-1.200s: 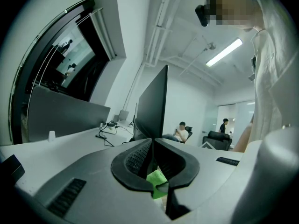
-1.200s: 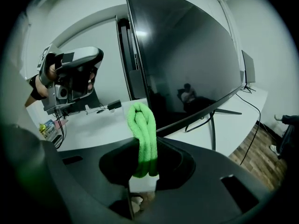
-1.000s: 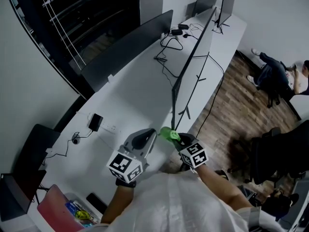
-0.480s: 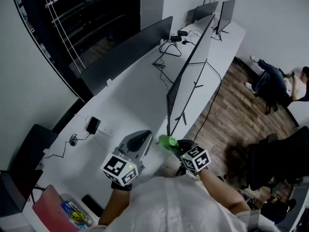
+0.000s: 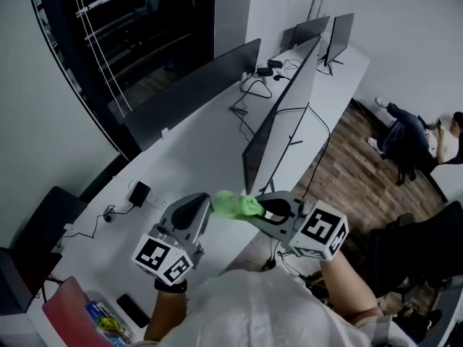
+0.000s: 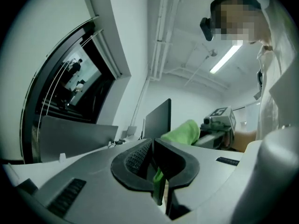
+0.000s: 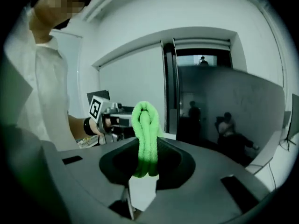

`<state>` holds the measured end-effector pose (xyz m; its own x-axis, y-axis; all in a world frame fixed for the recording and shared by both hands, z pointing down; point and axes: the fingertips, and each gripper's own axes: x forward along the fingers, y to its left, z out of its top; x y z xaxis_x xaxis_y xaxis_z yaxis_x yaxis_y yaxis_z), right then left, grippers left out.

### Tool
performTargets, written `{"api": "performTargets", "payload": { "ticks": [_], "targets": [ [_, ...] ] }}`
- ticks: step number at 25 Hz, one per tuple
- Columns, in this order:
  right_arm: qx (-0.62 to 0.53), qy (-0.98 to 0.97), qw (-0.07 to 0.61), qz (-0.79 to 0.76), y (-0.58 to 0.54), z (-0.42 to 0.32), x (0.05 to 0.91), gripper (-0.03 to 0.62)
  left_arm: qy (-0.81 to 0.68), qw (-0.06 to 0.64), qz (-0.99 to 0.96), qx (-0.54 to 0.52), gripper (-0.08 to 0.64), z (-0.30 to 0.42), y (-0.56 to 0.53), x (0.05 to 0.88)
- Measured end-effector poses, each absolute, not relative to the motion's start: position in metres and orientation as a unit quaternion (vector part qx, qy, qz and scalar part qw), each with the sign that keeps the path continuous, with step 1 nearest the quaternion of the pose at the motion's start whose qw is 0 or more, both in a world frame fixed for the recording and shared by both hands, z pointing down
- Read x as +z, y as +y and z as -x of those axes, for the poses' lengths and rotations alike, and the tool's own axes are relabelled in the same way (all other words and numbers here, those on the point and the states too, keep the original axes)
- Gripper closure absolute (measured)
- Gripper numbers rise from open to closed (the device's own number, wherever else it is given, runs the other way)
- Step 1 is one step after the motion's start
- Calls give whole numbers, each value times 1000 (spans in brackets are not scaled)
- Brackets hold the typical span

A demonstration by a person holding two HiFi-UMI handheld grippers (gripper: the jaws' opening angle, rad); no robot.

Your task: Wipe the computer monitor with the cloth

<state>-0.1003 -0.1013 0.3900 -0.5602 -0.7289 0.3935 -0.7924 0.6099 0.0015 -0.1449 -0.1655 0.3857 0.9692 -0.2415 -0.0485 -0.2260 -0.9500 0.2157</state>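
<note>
The computer monitor stands edge-on on the white desk, just beyond both grippers; its dark panel also shows in the left gripper view. My right gripper is shut on a folded green cloth, which sticks out leftward toward the tip of the left gripper. In the right gripper view the cloth stands up between the jaws of the right gripper. The left gripper has its jaws together, with the cloth beside them, not between them.
A long dark partition runs along the desk's left side. Cables and further monitors lie at the far end. A power adapter sits at near left. A seated person and a dark chair are on the wooden floor at right.
The right gripper has risen and turned to point left, carrying the cloth up toward the left gripper's tip. The left gripper has shifted slightly left.
</note>
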Motion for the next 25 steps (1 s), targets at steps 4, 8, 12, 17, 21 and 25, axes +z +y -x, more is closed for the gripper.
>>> {"api": "performTargets", "payload": {
  "ticks": [4,8,12,17,21,25],
  "targets": [
    [25,-885,150,-441,-111,93,311,523,-125,94,-986,-54,534,146,-164,367],
    [-32,-885,83,-458,-129,86,241,523,-123,91,-987,-59,534,143,-159,360],
    [-86,-857,72,-504,-151,67,217,523,-119,88,-987,-59,534,135,-150,357],
    [-86,-853,98,-505,-162,60,238,523,-108,86,-989,-56,534,122,-135,356],
    [-101,-852,105,-503,-164,54,238,523,-100,80,-990,-51,534,108,-117,356],
    [-116,-855,115,-493,-167,49,239,523,-98,78,-991,-48,534,90,-100,357]
  ]
}}
